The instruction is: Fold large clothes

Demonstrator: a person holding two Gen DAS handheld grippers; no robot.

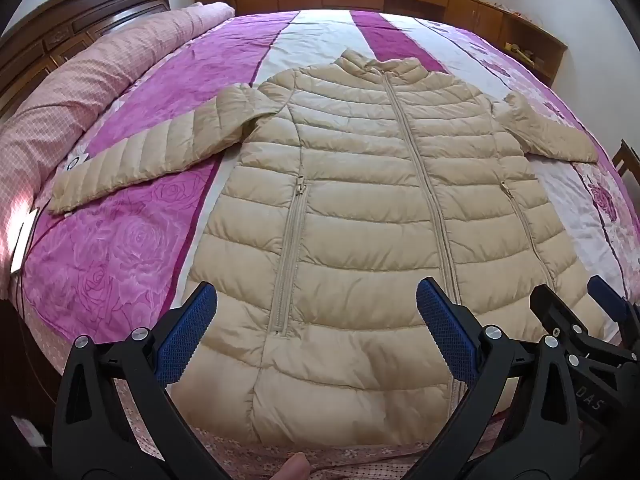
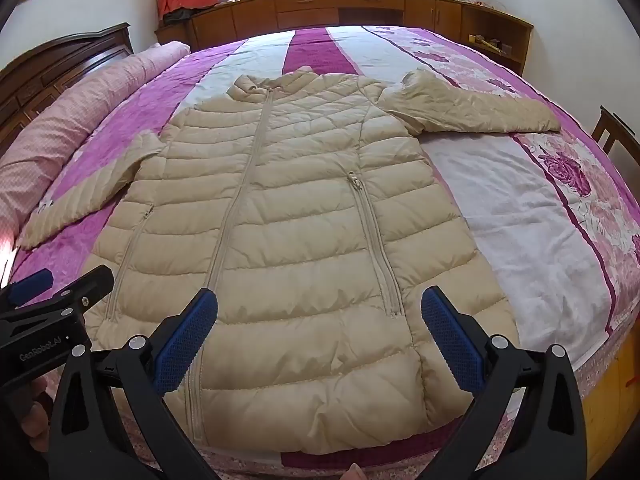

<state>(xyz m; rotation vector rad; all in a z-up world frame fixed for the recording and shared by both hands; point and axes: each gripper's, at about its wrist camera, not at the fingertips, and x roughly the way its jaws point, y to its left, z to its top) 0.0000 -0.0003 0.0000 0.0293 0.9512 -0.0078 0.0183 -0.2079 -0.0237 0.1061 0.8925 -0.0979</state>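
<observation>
- One beige puffer coat [image 1: 360, 208] lies flat, front up, zipped, mid-frame on the bed [image 1: 132, 248]; both sleeves spread outward, likely laid ready for folding.
- Left gripper [image 1: 316, 332] and right gripper [image 2: 320, 336]: two, jaws wide, grasping nothing, hovering over the hem at lower frame.

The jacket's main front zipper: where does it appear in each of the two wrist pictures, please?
Left wrist view: the main zipper runs from the collar at upper centre down to the lower right, right of picture centre, ending by the left tool's right pad.
Right wrist view: the main zipper runs left of picture centre, down toward the left pad.
Shared landmark: the jacket's stand-up collar.
</observation>
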